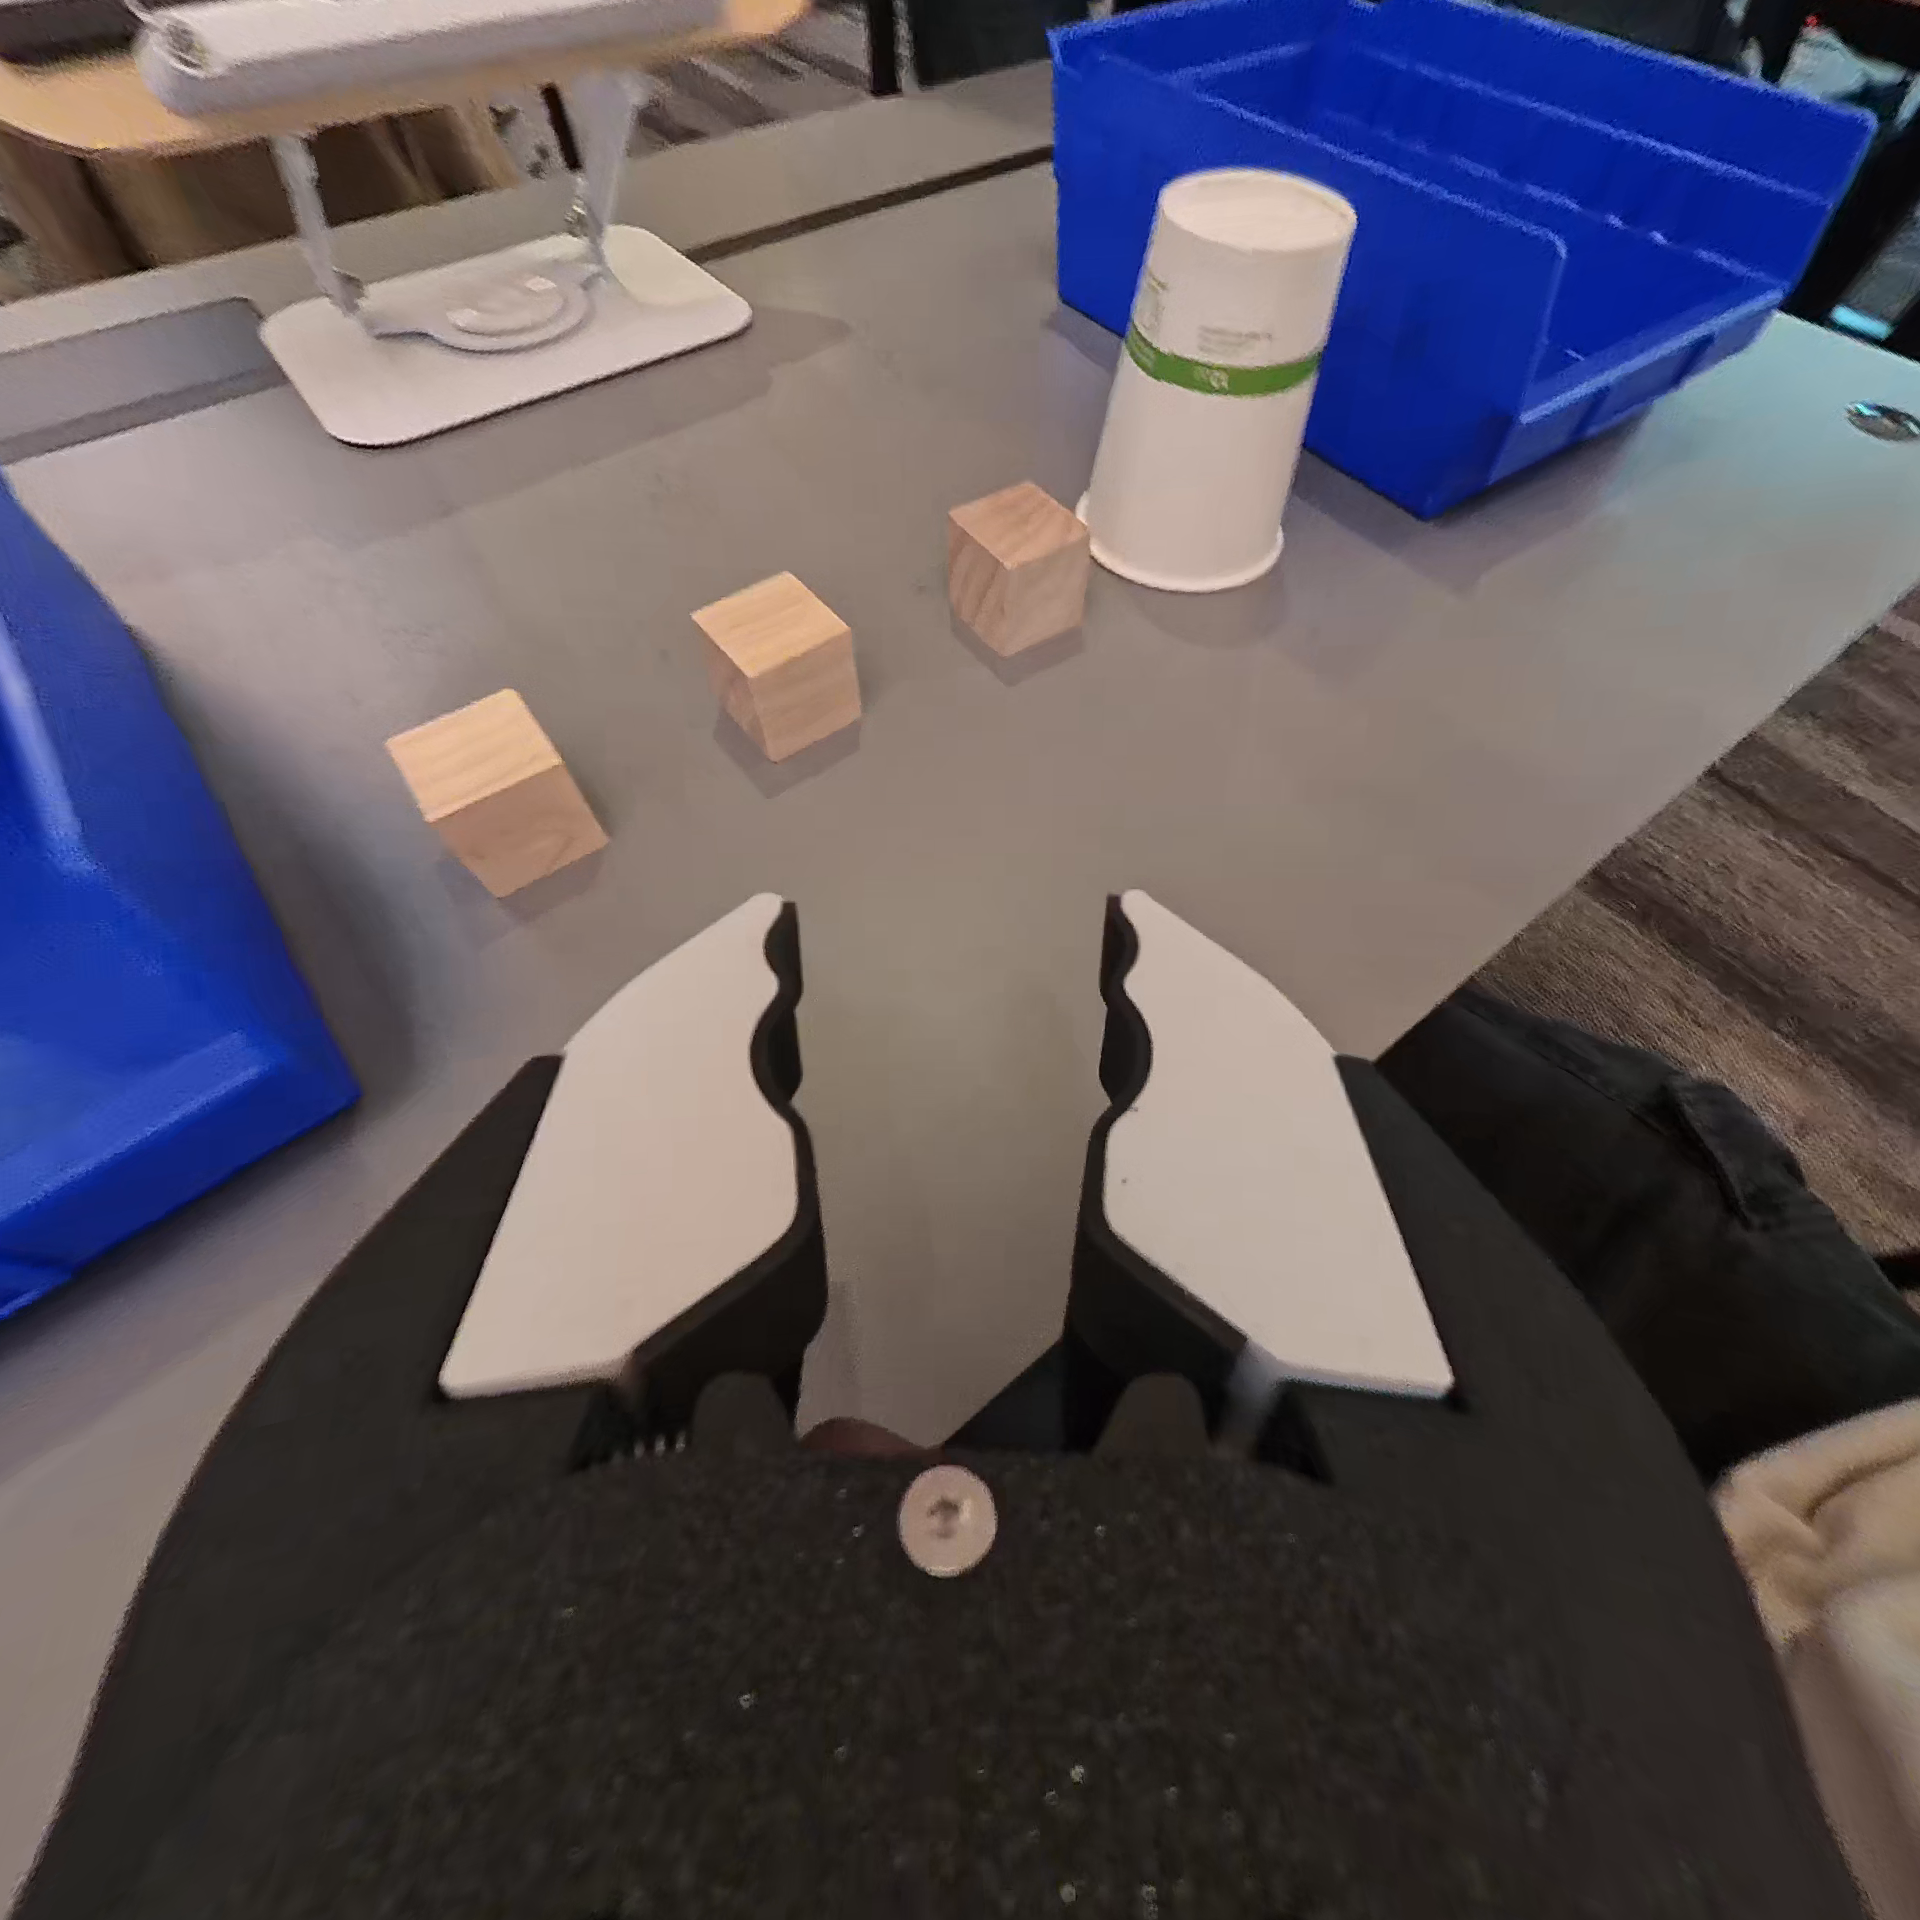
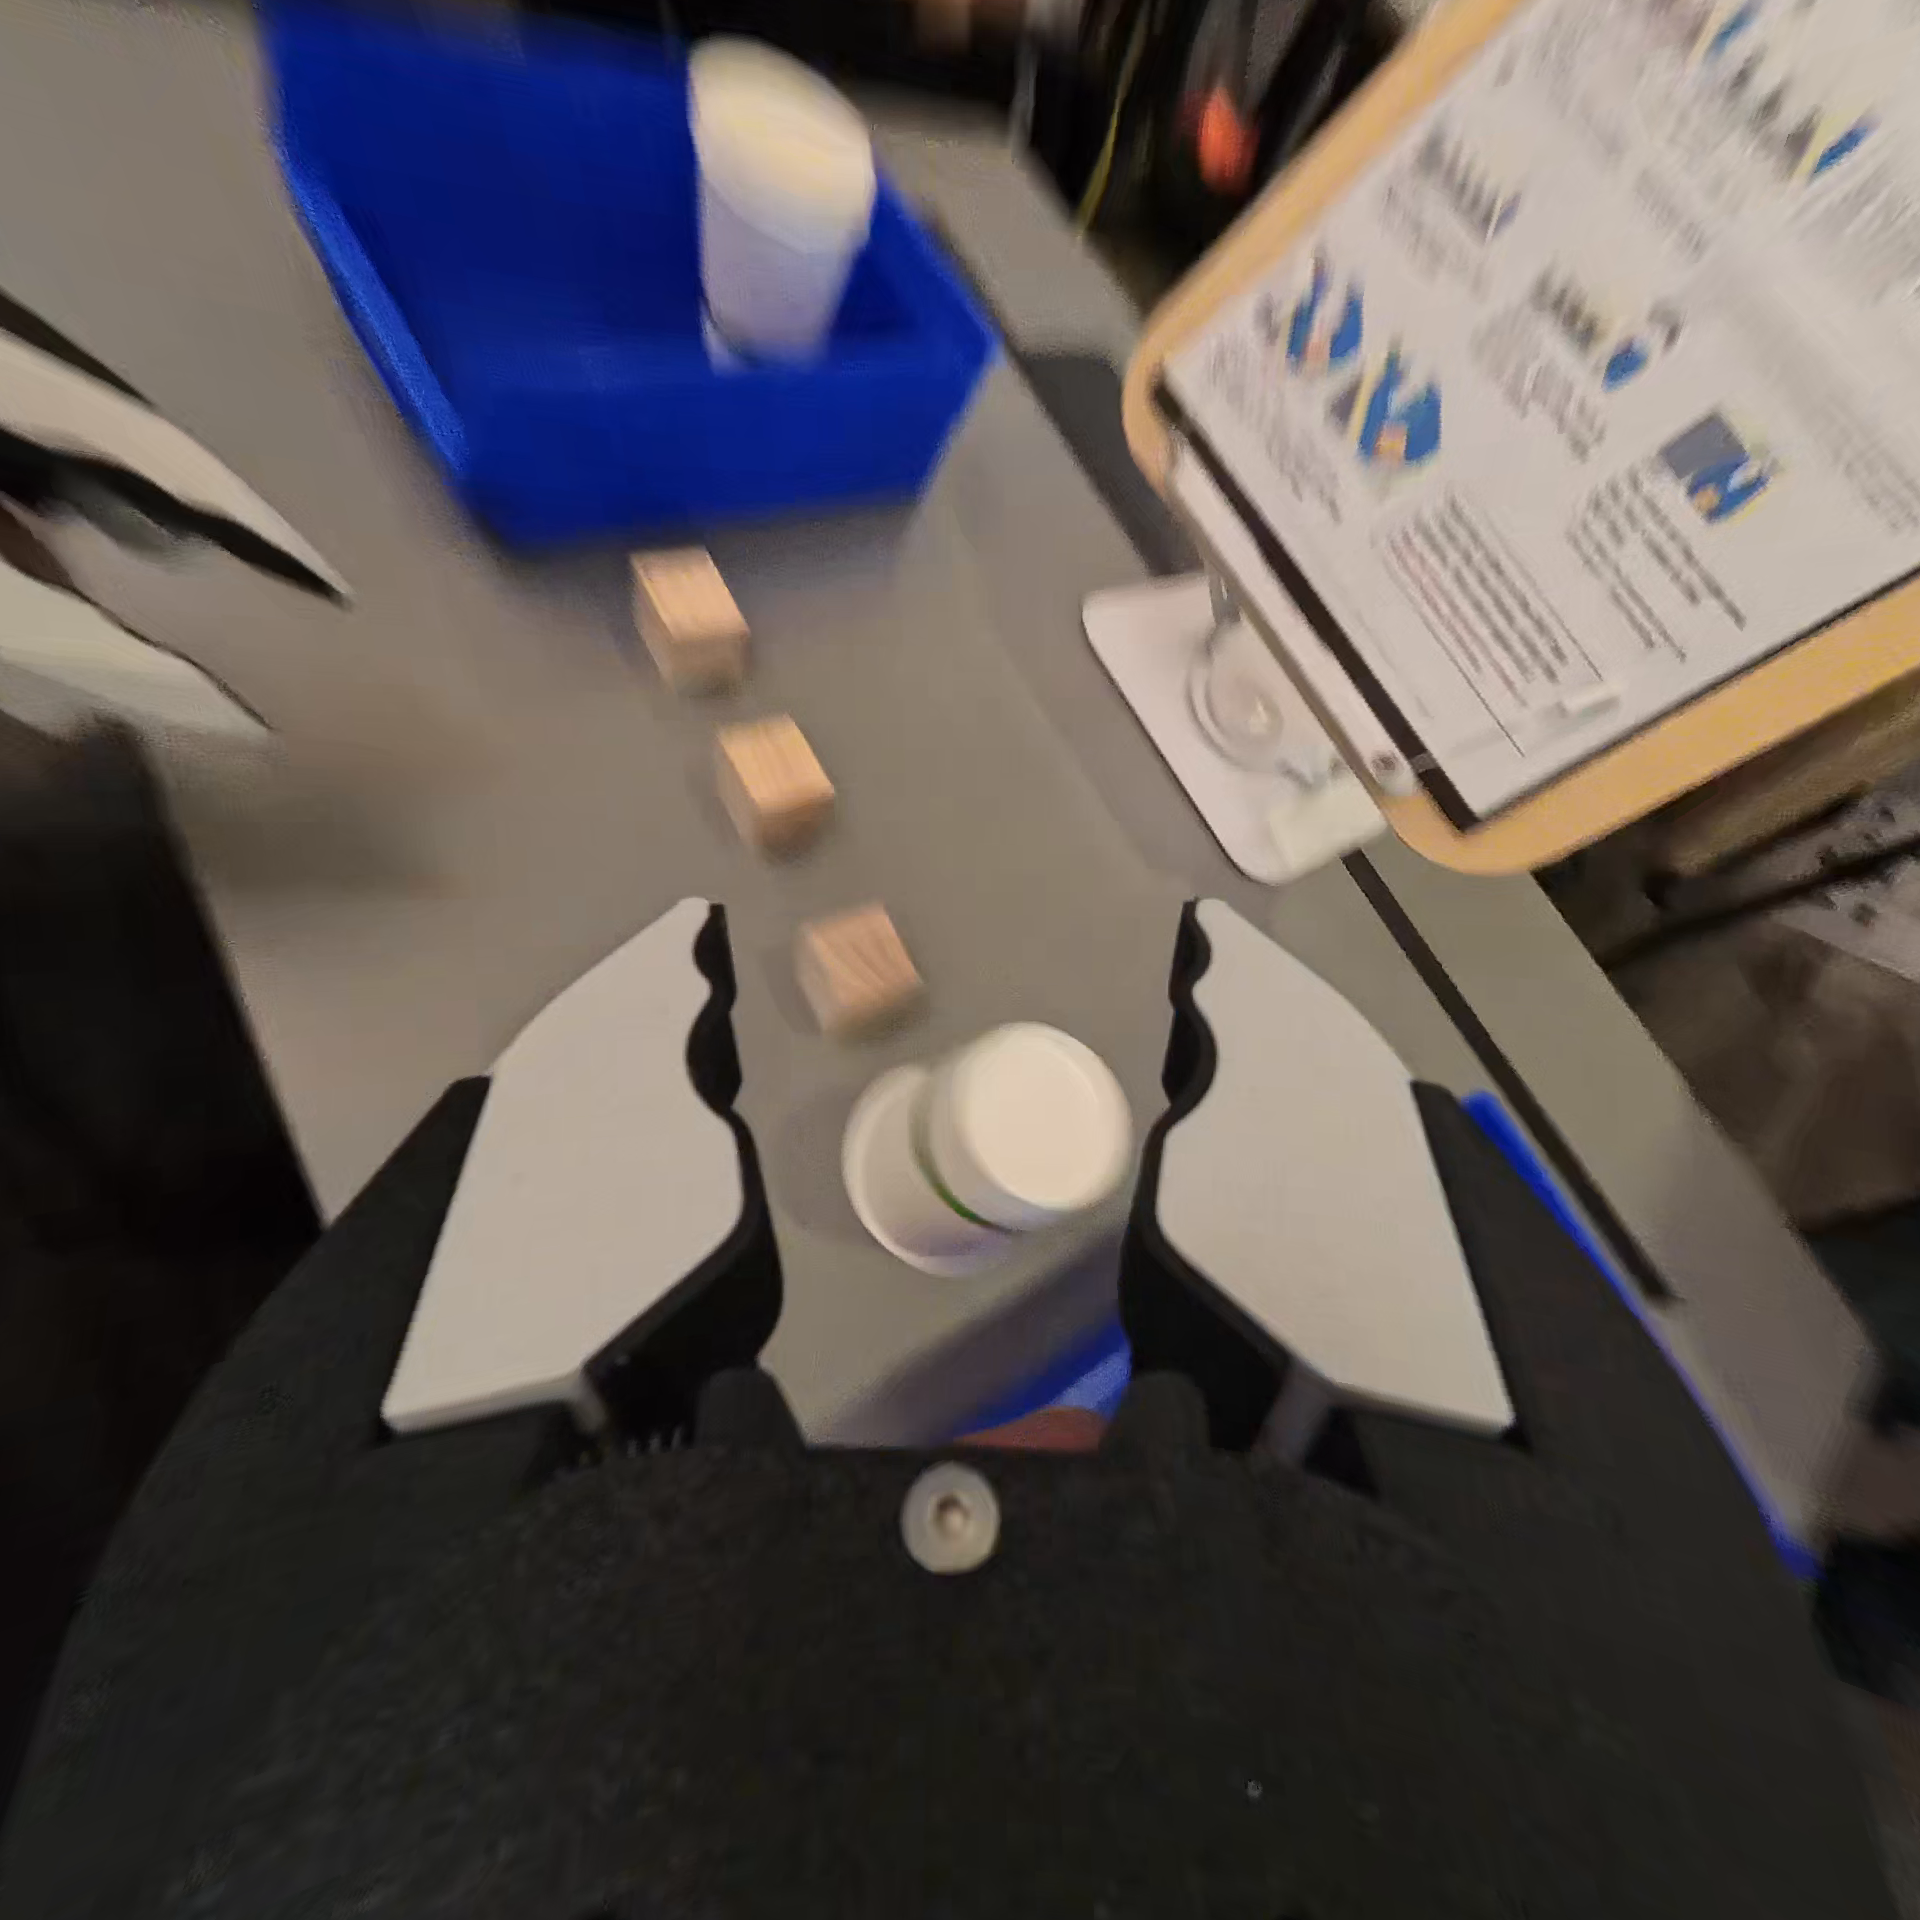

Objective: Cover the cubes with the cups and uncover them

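Three wooden cubes stand bare in a row on the grey table: a near-left cube, a middle cube and a far-right cube. A white paper cup with a green band stands upside down just right of the far-right cube. My left gripper is open and empty, short of the row. In the blurred right wrist view, my right gripper is open and empty above the same upside-down cup, which lies between its fingers below. The cubes run away from it. Another white cup stands in a blue bin.
A blue bin stands behind the cup and another blue bin at the left. A white stand base carries a wood-edged board with a printed sheet. The table edge drops to the floor at right. A person's dark clothing is close.
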Motion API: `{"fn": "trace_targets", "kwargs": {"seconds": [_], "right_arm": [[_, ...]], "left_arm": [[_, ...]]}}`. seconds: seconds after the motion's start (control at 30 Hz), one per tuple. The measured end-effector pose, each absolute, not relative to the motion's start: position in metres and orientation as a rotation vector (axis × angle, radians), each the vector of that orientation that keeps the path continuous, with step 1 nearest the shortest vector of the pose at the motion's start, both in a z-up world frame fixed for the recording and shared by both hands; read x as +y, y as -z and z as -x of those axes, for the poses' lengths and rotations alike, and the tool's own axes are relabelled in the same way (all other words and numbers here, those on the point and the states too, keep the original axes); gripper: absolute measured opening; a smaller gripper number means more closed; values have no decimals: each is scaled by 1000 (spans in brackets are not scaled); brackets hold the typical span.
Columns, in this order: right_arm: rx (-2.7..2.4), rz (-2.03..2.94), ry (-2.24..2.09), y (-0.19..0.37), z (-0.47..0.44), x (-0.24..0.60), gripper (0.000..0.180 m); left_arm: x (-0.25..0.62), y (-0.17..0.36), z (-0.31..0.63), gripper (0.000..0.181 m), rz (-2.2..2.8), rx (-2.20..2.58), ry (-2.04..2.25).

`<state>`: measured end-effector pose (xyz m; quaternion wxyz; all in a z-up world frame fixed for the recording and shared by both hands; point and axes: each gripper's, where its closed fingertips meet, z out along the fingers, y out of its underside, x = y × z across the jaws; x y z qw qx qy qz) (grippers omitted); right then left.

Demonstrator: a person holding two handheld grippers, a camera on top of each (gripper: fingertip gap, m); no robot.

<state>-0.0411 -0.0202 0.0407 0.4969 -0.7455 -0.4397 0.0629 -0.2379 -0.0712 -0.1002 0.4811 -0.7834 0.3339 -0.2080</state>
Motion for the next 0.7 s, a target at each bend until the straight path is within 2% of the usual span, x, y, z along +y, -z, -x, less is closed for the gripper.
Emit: {"fn": "trace_targets", "kwargs": {"seconds": [0.03,0.33,0.5,0.6,0.7], "right_arm": [[-997,1736,-231,-40,51,-37,83],[-578,1476,-624,46,113,-116,74],[-622,1537,-585,77,116,-121,74],[-608,1545,-638,77,115,-120,72],[-616,1563,-650,83,113,-119,71]], "left_arm": [[-69,96,241,56,1906,784,502],[-72,101,248,57,1924,774,451],[-76,111,257,58,1947,887,355],[-69,93,267,58,1935,939,331],[-36,51,293,56,1927,1054,215]]}}
